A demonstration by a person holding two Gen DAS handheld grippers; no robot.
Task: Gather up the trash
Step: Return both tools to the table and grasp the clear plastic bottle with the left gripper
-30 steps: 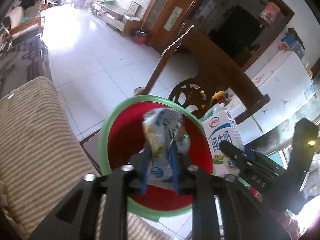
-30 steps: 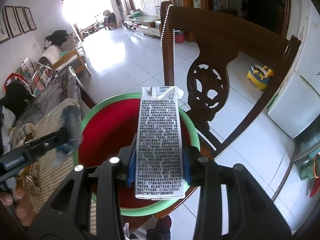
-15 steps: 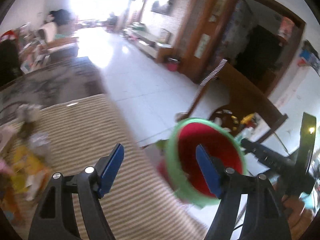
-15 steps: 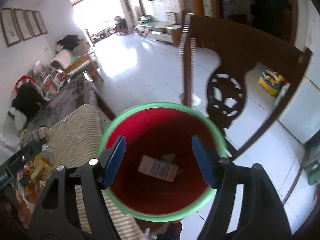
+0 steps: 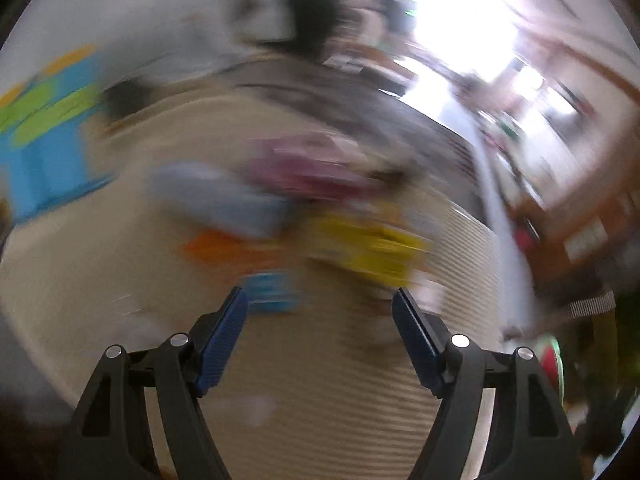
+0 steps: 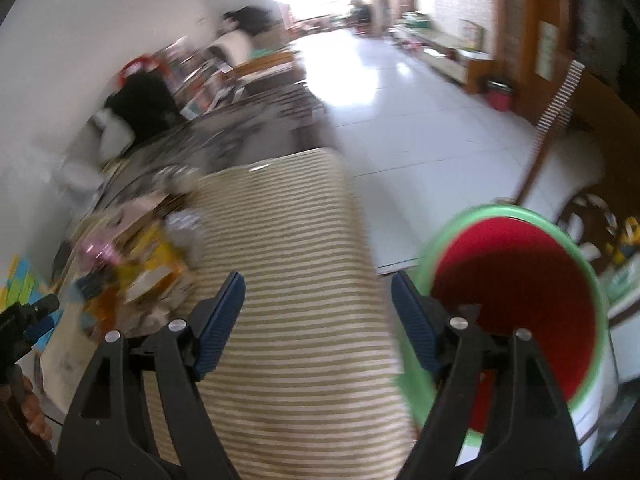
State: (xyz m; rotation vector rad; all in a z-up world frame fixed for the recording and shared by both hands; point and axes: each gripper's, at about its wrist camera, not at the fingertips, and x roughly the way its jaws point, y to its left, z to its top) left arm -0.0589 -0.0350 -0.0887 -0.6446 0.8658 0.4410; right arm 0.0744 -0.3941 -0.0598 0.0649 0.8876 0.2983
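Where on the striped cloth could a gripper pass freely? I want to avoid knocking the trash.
The striped cloth lies bare between the trash pile on its left and the red bin on its right. The left side is crowded with wrappers.

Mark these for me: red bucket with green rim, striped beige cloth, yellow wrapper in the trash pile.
Red bucket with green rim (image 6: 516, 280): right wrist view, red inner wall.
Striped beige cloth (image 6: 292, 264): right wrist view, bare middle of the cloth.
Yellow wrapper (image 6: 162, 250): right wrist view, its blurred yellow face.

Trash pile: mixed wrappers, lying along left edge of striped cloth. Red bin, green-rimmed, upright beyond right edge.
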